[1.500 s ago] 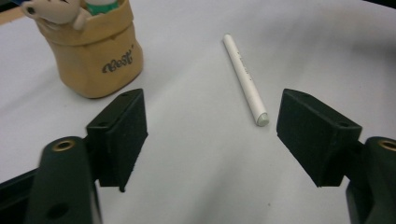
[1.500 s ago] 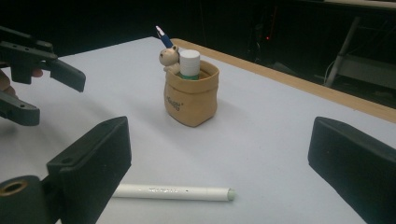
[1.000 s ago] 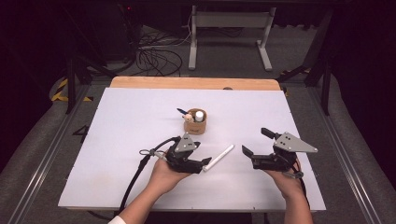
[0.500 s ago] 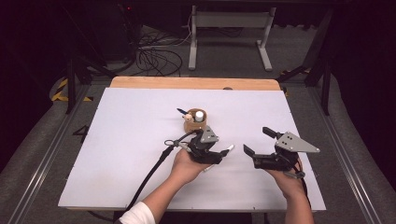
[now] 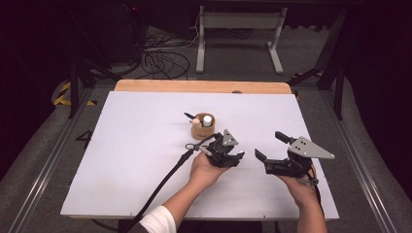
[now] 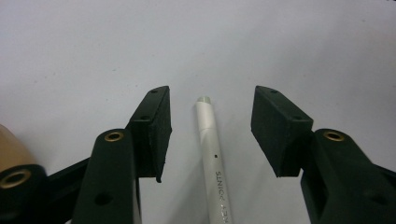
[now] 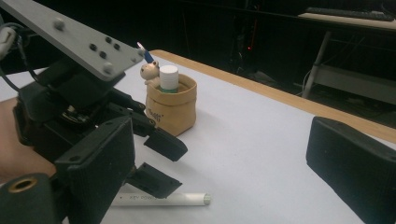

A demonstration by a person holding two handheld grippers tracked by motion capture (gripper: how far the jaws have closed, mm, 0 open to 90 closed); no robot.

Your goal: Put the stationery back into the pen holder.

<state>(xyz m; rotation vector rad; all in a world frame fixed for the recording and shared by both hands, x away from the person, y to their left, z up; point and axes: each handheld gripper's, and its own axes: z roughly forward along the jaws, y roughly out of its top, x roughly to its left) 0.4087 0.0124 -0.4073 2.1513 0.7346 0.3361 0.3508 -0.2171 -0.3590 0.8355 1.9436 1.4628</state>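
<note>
Centre of the high view, left gripper (image 5: 236, 158) sits over the white pen (image 6: 211, 154) lying on the white table (image 5: 136, 145), jaws just closing in but pads clear of the barrel, while right gripper (image 5: 266, 145) at lower right hangs spread and empty, tan cup (image 5: 202, 131) up-left.

We are looking at a white table (image 5: 121, 160) with a wooden strip along its far edge. A white pen (image 6: 212, 154) is lying flat on it near the middle, and a small tan pouch (image 7: 172, 109) is standing upright behind it, possibly of fabric, holding a white-capped tube and a little figure.
</note>
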